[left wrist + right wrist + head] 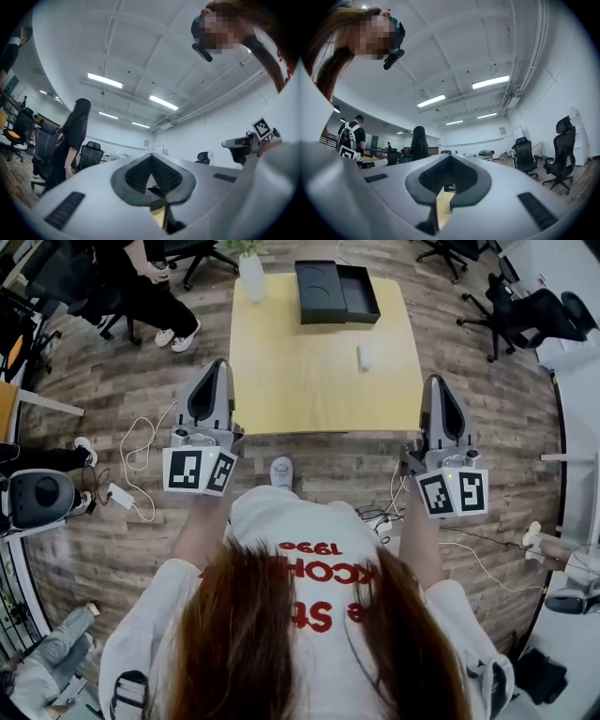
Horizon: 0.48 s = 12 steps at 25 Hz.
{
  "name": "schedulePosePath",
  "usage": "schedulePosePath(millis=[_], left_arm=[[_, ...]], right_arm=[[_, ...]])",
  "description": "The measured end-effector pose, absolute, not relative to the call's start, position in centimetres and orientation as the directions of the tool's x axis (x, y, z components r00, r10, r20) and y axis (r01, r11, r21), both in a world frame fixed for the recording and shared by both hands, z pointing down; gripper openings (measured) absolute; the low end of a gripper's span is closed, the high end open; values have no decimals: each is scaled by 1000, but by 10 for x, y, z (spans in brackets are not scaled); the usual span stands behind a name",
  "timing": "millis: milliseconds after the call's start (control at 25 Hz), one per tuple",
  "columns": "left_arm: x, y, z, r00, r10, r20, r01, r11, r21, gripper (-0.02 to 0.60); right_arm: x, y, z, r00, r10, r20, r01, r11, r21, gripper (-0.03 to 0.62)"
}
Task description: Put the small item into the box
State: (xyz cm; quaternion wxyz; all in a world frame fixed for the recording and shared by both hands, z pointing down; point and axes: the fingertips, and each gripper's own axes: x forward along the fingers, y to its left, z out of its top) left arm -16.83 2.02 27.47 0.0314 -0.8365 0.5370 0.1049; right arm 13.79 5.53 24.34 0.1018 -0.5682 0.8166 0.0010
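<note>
A: Start closest in. What's at the bottom of the head view?

B: The wearer's own long reddish hair and a white shirt (309,559) with red print. Just beyond, a gripper is held out in each hand, short of the table's near edge.

A: And the fingers?

B: The left gripper (217,366) has its tips pressed together with nothing between them. The right gripper (435,382) is the same, closed and empty. Both point out over the room rather than down.

A: Where's the small item?

B: It is on the pale yellow table (281,381). The small item (365,356) is white and oblong, lying right of centre, apart from everything else and on the right gripper's side.

A: The box?

B: It is farther back, at the table's far edge. The black box (322,313) lies open, with two black halves touching side by side. Left of it stands a white vase (251,277) with greenery.

A: Beyond that?

B: Wood-plank floor (122,390), black office chairs (525,310), and at upper left a seated person in black (150,287).
</note>
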Motion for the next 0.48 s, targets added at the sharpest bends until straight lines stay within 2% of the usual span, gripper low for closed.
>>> schedulePosePath(millis=[480], left_arm=[[-183,-63,294,486,-860,-157,-860,-502,87,5]], right_arm=[[118,-1,262,-263,-961,-88,-953,272,-131,5]])
